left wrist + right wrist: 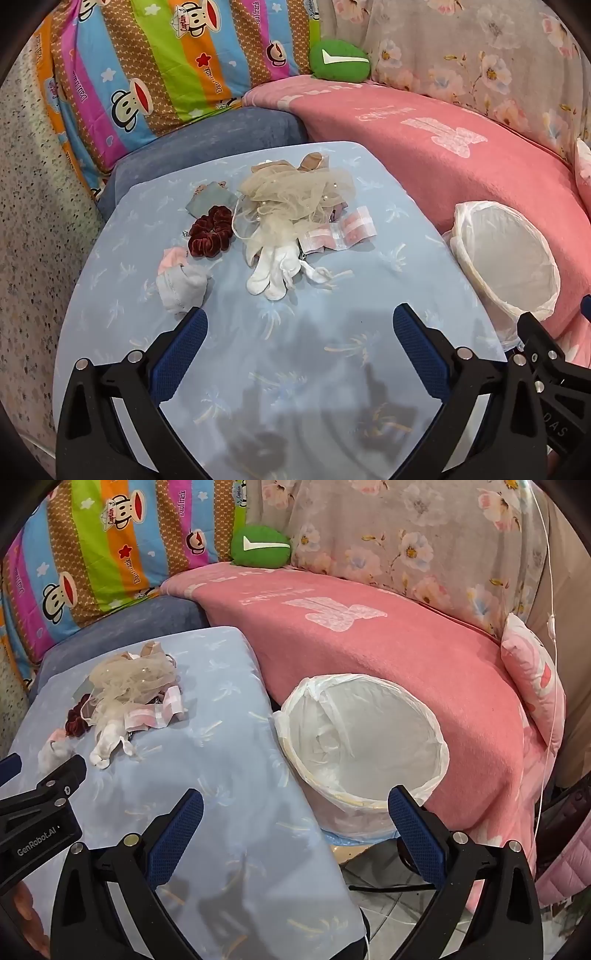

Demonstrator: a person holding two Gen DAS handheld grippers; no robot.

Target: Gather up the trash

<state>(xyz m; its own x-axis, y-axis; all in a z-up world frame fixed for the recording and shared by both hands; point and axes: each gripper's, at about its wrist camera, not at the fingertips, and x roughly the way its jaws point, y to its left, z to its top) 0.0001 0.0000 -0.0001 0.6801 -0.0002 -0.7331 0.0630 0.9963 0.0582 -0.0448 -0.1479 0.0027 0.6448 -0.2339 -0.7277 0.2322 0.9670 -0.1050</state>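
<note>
— Trash pile [291, 225] sits mid-tabletop [388, 306] from the left wrist view: cream netting [295, 195] heaped on top, white gloves [273, 269] spilling out toward the camera, pink-and-clear wrappers [340, 234] just to its right.

— And to its left?

— A dark red scrunchie [211, 230] touching the netting's edge, a grey cloth scrap [210, 197] behind it, and a crumpled white-and-pink wad [177, 280] nearest the left claw [295, 321]. That claw hovers above bare blue cloth, jaws spread wide, nothing between them. The lined bin [506, 254] stands off the tabletop's right edge against the pink blanket [424, 147].

— Now the right wrist view?

— Same heap [125, 698], now far left on the tabletop [229, 775]. The right claw [295, 805] is wide too and empty, hanging over the tabletop's edge with the bin [362, 738] straight ahead, its white liner [291, 709] folded over the rim. The bin looks empty inside. The other tool's black body [40, 805] pokes in at the left. Behind everything: striped cartoon bedding [110, 542], a green cushion [260, 546] and a floral sheet [406, 542].
</note>
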